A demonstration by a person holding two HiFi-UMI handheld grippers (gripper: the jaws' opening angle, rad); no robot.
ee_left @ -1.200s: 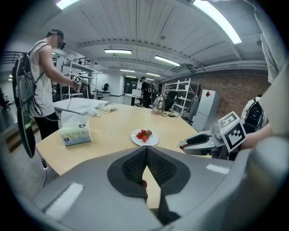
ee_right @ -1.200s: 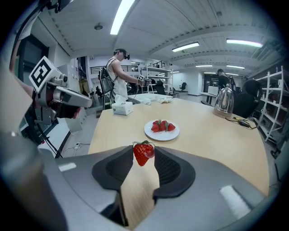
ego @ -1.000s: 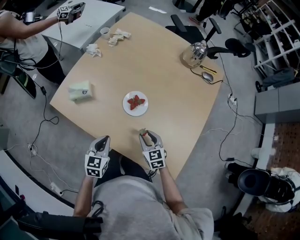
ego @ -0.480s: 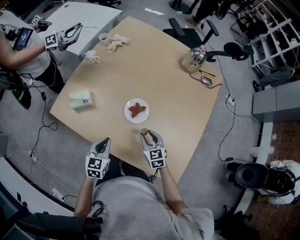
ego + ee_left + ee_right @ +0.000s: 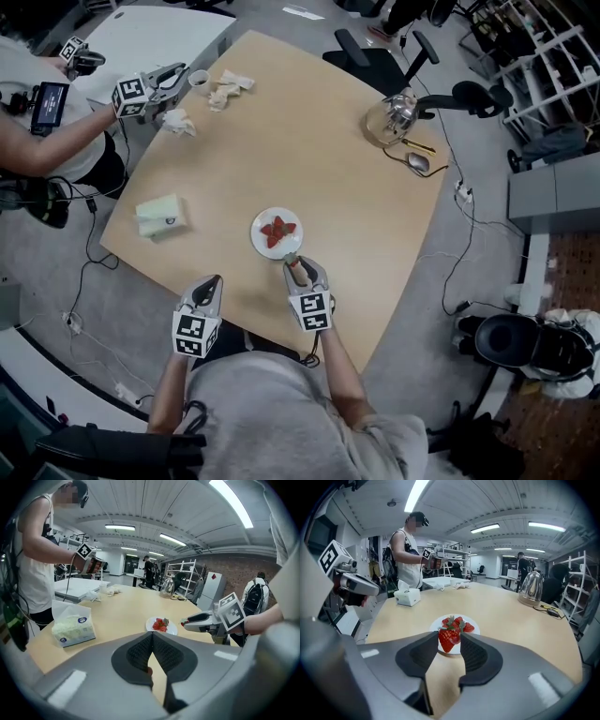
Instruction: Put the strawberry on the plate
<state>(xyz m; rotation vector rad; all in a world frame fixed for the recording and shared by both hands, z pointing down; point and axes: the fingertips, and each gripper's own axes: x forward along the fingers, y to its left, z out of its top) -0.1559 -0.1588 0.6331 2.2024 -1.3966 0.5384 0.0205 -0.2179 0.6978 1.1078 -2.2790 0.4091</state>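
A white plate (image 5: 259, 225) with a few strawberries (image 5: 277, 230) on it sits on the tan table, near the front edge. My right gripper (image 5: 296, 269) is shut on one more strawberry (image 5: 448, 639), red with a green cap, held point-down between the pads. It hovers just short of the plate's near rim (image 5: 436, 622). My left gripper (image 5: 212, 285) is level with it to the left, over the table's front edge, jaws shut with nothing in them. In the left gripper view, the plate (image 5: 170, 630) lies ahead and the right gripper (image 5: 186, 620) reaches in from the right.
A tissue box (image 5: 157, 215) stands at the table's left edge. A glass kettle (image 5: 391, 112) and a mouse (image 5: 417, 163) are at the far right. At the far left corner are crumpled tissues (image 5: 225, 89) and another person's gripper (image 5: 159, 82). Office chairs stand beyond the table.
Both my grippers have moved forward across the table toward the plate, the right one still carrying the strawberry. The other person's gripper has swung in over the table's far left corner.
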